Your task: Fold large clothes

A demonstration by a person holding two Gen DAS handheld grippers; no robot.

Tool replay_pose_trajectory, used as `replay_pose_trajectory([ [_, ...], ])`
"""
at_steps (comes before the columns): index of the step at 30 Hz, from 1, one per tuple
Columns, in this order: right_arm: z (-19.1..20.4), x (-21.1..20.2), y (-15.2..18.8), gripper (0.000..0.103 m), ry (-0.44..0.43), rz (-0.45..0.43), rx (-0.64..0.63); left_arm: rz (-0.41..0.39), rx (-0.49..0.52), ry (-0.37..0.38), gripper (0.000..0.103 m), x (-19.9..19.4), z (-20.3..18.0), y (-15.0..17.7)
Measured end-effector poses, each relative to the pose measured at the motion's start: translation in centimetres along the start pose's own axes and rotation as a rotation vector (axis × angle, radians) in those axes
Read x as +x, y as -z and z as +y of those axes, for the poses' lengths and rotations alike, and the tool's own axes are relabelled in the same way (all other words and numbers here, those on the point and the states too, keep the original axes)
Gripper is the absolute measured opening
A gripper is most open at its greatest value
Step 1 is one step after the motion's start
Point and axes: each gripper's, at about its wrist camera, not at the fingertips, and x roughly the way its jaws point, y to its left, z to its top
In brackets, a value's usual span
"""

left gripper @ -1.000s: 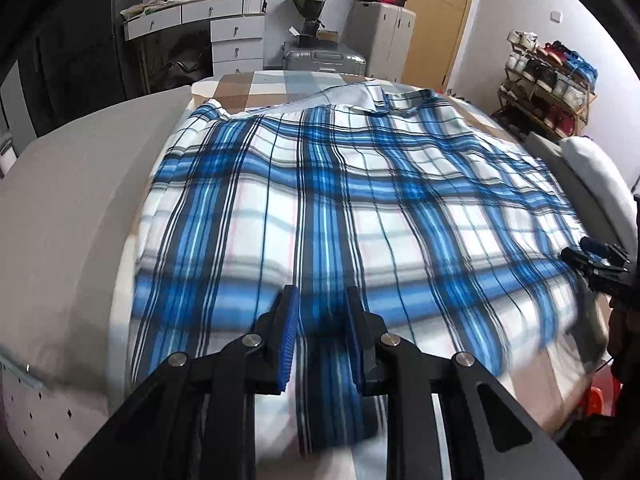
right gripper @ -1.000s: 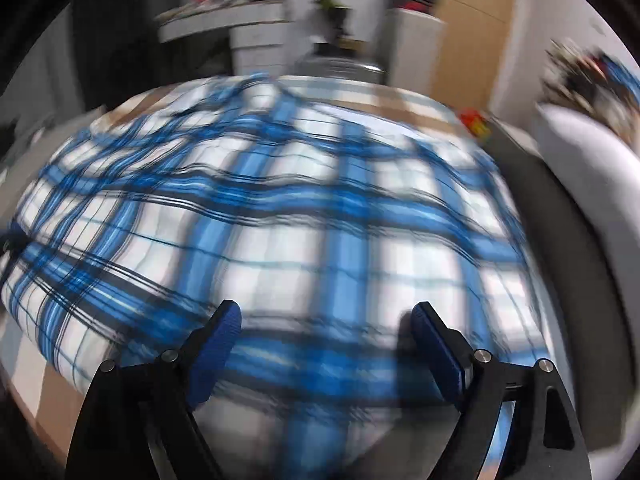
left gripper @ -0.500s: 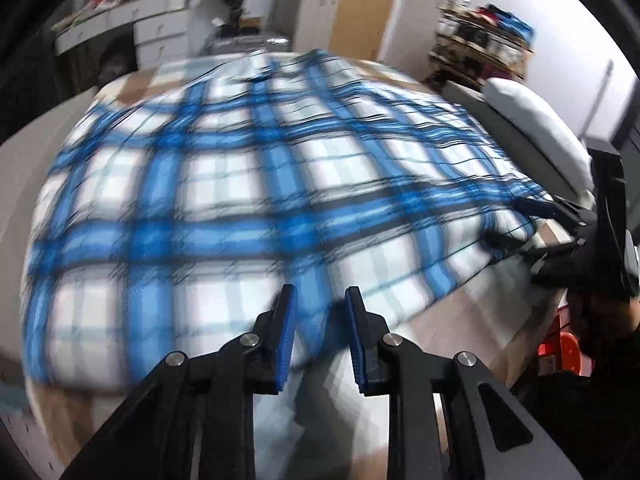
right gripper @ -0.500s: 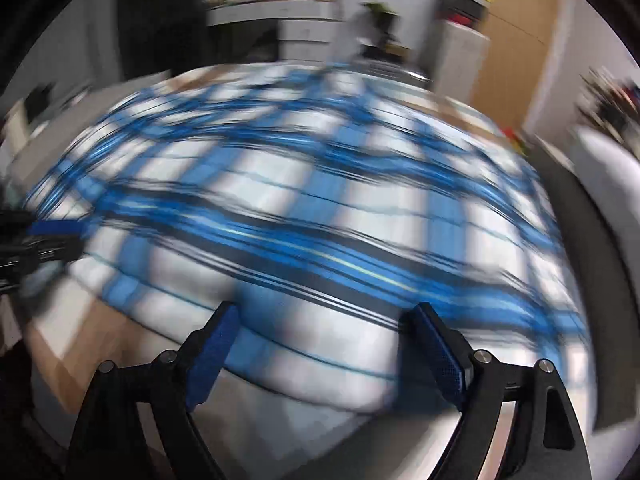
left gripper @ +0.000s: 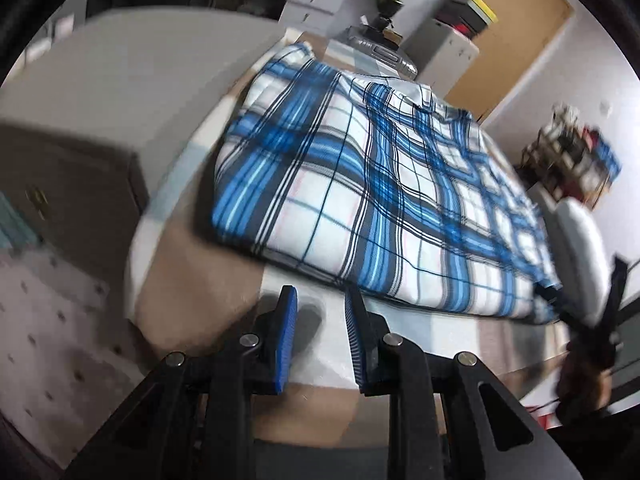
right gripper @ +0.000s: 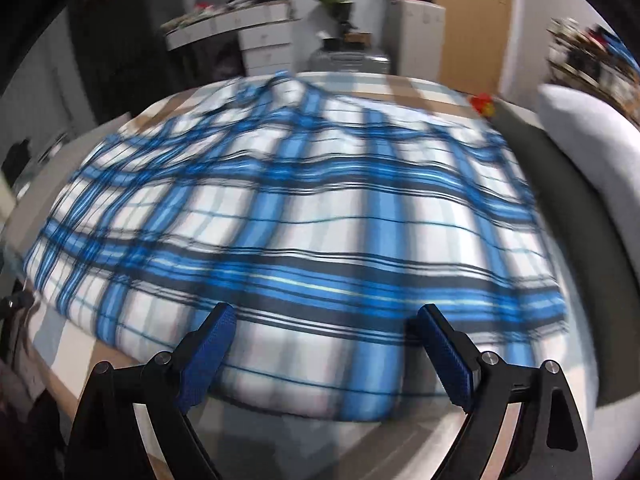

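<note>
A large blue, white and black plaid shirt (left gripper: 360, 184) lies spread on the bed; it also fills the right wrist view (right gripper: 304, 216). My left gripper (left gripper: 320, 340) is off the shirt's near left corner, over the bedsheet, its jaws a narrow gap apart with nothing between them. My right gripper (right gripper: 324, 356) is wide open just at the shirt's near hem, holding nothing. The right gripper also shows at the right edge of the left wrist view (left gripper: 592, 336), by the shirt's near right corner.
The bed (left gripper: 224, 292) has a brown and white sheet. A grey headboard or panel (left gripper: 120, 92) stands left. A grey pillow (right gripper: 588, 136) lies right. Drawers (right gripper: 264, 44), a suitcase (right gripper: 348, 60), a cabinet (right gripper: 416, 40) and a shoe rack (left gripper: 572, 156) stand beyond the bed.
The left gripper has pulled back and swung left off the shirt, which it has let go; the cloth now lies ahead of it. The right gripper stays open near the hem.
</note>
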Motion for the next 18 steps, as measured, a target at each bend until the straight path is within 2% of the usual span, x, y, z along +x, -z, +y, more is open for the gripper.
replay_pose_trajectory([
  [3,1.4,0.2,-0.1,0.093,-0.019,0.002,-0.044,0.005,-0.081,0.091,0.019,0.9,0.2,-0.7],
  [6,1.8,-0.3,0.0,0.093,-0.02,-0.003,-0.064,0.015,-0.158,0.098,0.021,1.8,0.5,-1.5],
  [7,1.9,-0.5,0.2,0.093,-0.017,-0.005,-0.066,0.0,-0.183,0.105,0.024,1.9,0.5,-1.8],
  [9,1.7,-0.5,0.0,0.093,-0.01,-0.006,-0.063,-0.028,-0.215,0.103,0.04,1.7,0.6,-2.3],
  [12,1.2,-0.8,0.4,0.093,0.004,0.002,-0.052,-0.069,-0.256,0.09,0.055,1.0,1.1,-2.1],
  [14,0.8,-0.8,0.7,0.093,0.019,0.011,-0.046,-0.08,-0.298,0.109,0.062,0.5,1.9,-1.8],
  [18,0.8,-0.3,0.6,0.093,0.025,0.03,-0.044,-0.11,-0.343,0.096,0.063,1.2,2.2,-3.0],
])
